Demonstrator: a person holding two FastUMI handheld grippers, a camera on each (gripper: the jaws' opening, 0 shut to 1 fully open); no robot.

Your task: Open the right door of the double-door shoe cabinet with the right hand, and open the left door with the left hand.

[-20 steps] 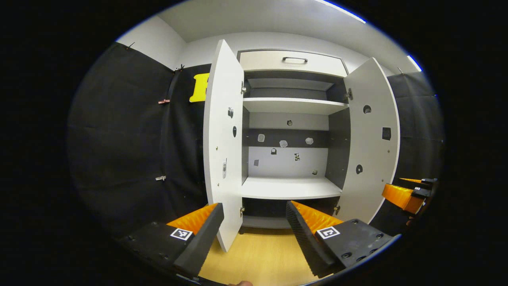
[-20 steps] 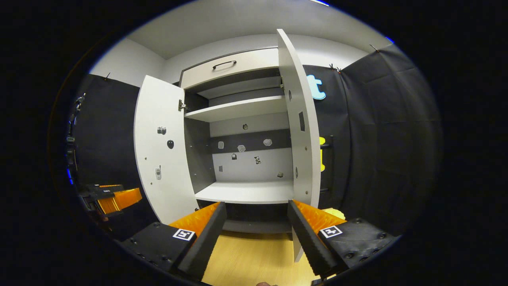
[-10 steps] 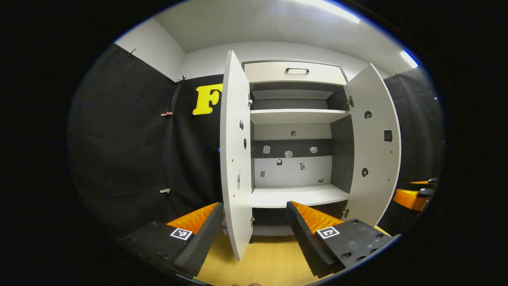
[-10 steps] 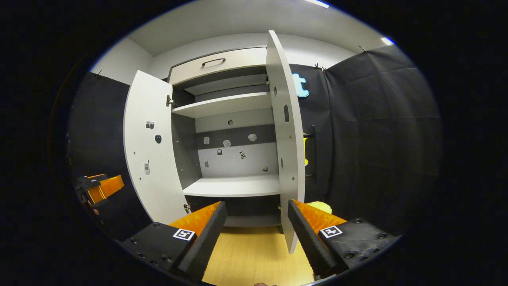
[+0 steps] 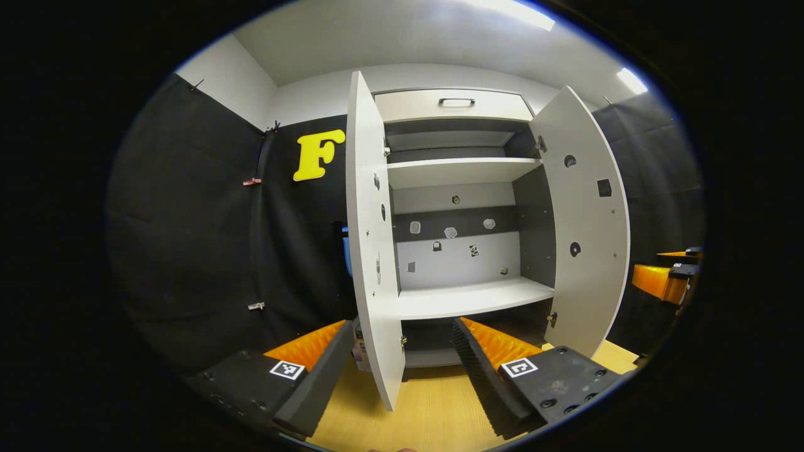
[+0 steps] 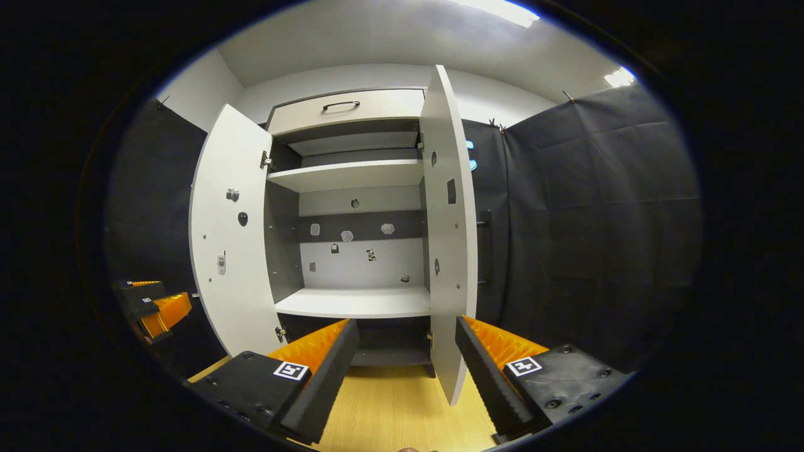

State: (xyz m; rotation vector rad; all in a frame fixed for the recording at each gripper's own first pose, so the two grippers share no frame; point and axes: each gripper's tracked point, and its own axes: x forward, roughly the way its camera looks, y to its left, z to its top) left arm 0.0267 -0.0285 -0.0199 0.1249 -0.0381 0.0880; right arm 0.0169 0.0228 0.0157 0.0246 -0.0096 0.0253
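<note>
Shoe cabinet (image 5: pixel 461 188) stands against the back wall at 12 o'clock in both gripper views, on the wood-look floor (image 5: pixel 433 414).

Left door (image 5: pixel 370 251): swung out on its hinges, seen nearly edge-on in the left gripper view, its lower corner reaching toward 6 o'clock between that gripper's fingers. Right door (image 6: pixel 447 238): likewise swung out, edge-on in the right gripper view, free edge coming down toward 5 o'clock.

Interior exposed: upper shelf (image 5: pixel 461 171) and lower shelf (image 5: pixel 471 296) both bare; small stickers dot the back panel. Drawer (image 5: pixel 453 103) at the top remains shut, as the task does not ask for it.

Left gripper (image 5: pixel 397 367): jaws spread wide, nothing between them; the door edge passes through the gap without visible contact. Right gripper (image 6: pixel 407 370): also spread wide, holding nothing, the right door's edge just beside its right-hand finger.

In the left gripper view the right gripper appears again at 3 o'clock, well off to the side; in the right gripper view the left one sits at 8 o'clock.

Judgement: both doors look fully open, so the task appears done. Each gripper sits back from its own door, probably so that the released door hangs free.
</note>
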